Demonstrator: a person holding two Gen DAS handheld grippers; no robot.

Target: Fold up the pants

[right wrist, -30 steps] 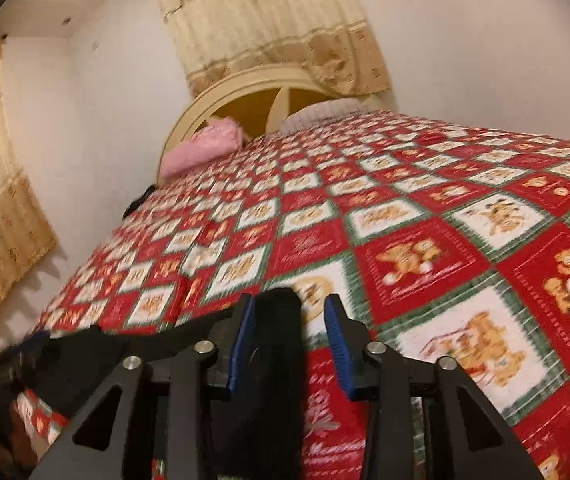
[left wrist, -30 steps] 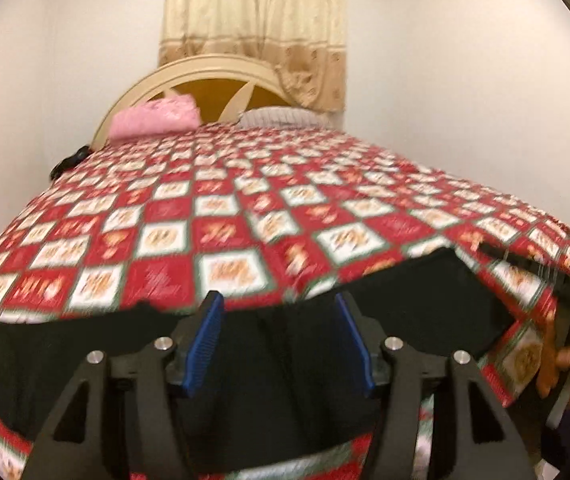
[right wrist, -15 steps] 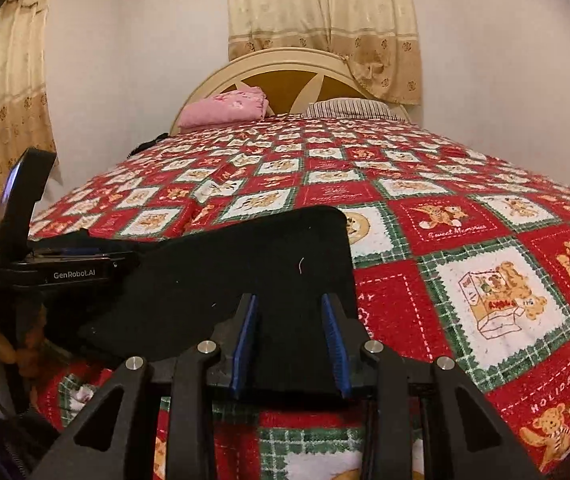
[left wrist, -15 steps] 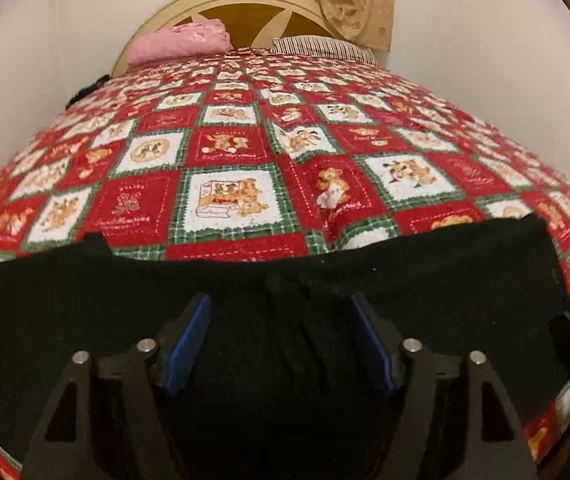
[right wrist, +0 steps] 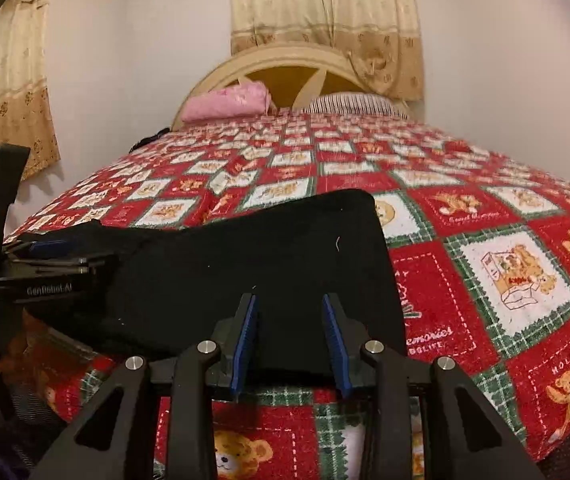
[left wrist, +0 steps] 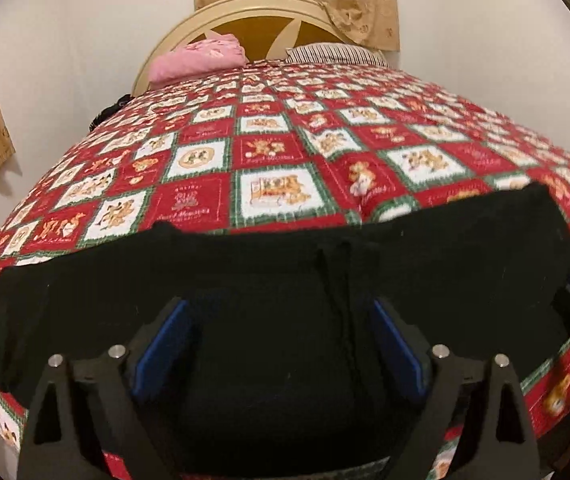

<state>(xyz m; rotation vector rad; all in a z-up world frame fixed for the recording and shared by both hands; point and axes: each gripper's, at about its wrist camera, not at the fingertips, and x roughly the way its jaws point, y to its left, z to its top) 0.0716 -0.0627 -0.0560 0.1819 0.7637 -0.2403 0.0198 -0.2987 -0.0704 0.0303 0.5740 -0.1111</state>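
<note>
**Black pants lie across the near edge of the bed, both grippers over them**

The black pants (left wrist: 269,280) are spread flat in a wide band along the near edge of the bed, on a red, white and green patchwork bedspread (left wrist: 269,160) with bear pictures. In the right wrist view the same pants (right wrist: 253,264) end in a straight side edge, and the bedspread (right wrist: 505,272) is bare beside it.

The left gripper (left wrist: 279,344) hangs over the middle part of the pants. Its jaws are spread wide and the blue pads (left wrist: 165,344) hold nothing between them; the cloth looks to be under them, but it is too dark there to see whether they touch it.

The right gripper (right wrist: 291,340) is at the near hem of the pants, close to that side edge. Its jaws are also apart, with black cloth visible in the gap and not pinched.

At the far end of the bed there are a pink pillow (left wrist: 199,60), a striped pillow (left wrist: 333,54) and a cream headboard (left wrist: 245,4). A beige curtain (right wrist: 325,8) hangs on the wall behind.
</note>
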